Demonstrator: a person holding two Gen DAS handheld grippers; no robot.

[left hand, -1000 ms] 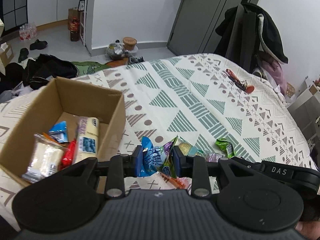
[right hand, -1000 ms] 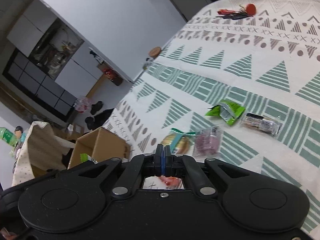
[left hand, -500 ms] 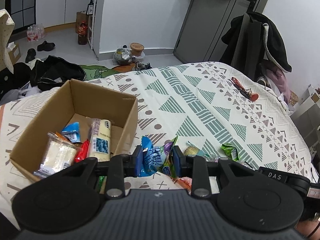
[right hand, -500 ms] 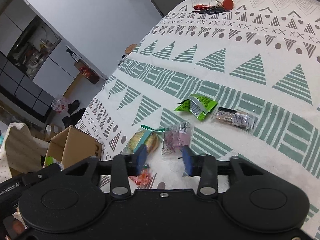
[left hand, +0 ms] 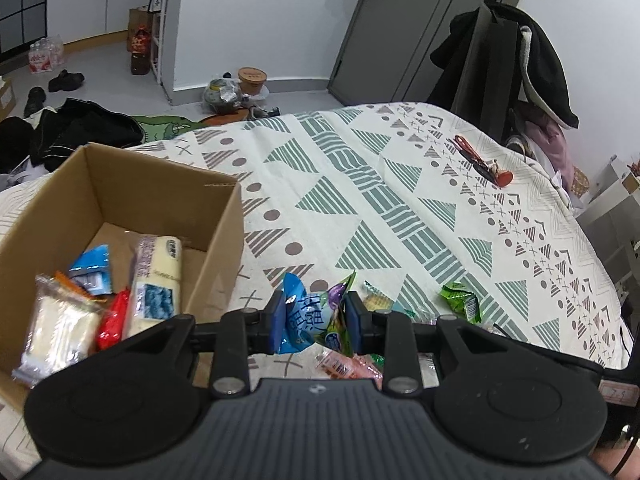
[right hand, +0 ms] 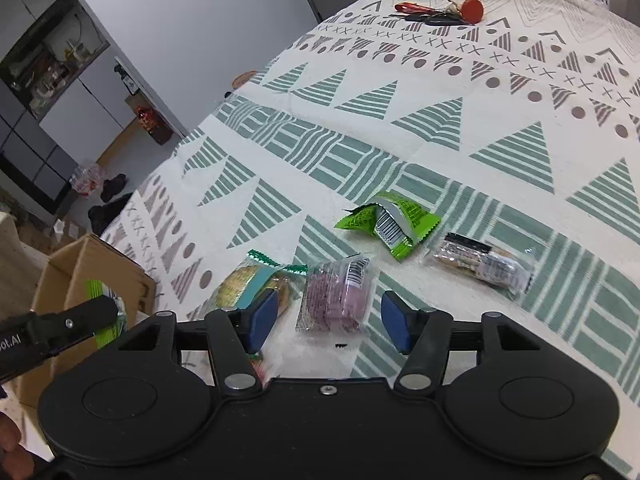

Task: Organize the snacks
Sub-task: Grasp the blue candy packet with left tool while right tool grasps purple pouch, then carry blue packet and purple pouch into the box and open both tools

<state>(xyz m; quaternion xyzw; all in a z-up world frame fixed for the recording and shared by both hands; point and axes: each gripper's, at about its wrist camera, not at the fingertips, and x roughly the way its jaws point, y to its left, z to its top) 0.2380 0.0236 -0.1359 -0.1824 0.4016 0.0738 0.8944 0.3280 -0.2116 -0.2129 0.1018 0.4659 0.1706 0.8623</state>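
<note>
The box (left hand: 120,216) sits on the patterned cloth (left hand: 400,208) and serves as the landmark. The left gripper (left hand: 316,322) pinches two packets at once, a blue packet (left hand: 298,316) and a purple-green packet (left hand: 338,320), just right of the box's near corner and not yet over its opening. Held by thin crumpled foil, one of the pair could slide free and fall on the cloth beside the box wall instead of inside. If the gripper lets go too soon, both land outside.

Further right of the box, the right gripper (right hand: 326,320) has its jaws opening, with the pink packet (right hand: 336,294) lying on the cloth between them, untouched by the pads. A cracker packet (right hand: 248,284) lies just on the box side of it, close to the left pad (right hand: 262,314); closing as it stands could catch that wrapper too or shove it aside. The pink packet is flat and slick, so the pads may skid over it or only nip an edge. The green packet (right hand: 388,222) and clear packet (right hand: 480,260) lie further from the box and look safe from this grab. The two grippers are close near the box, and could knock together.
</note>
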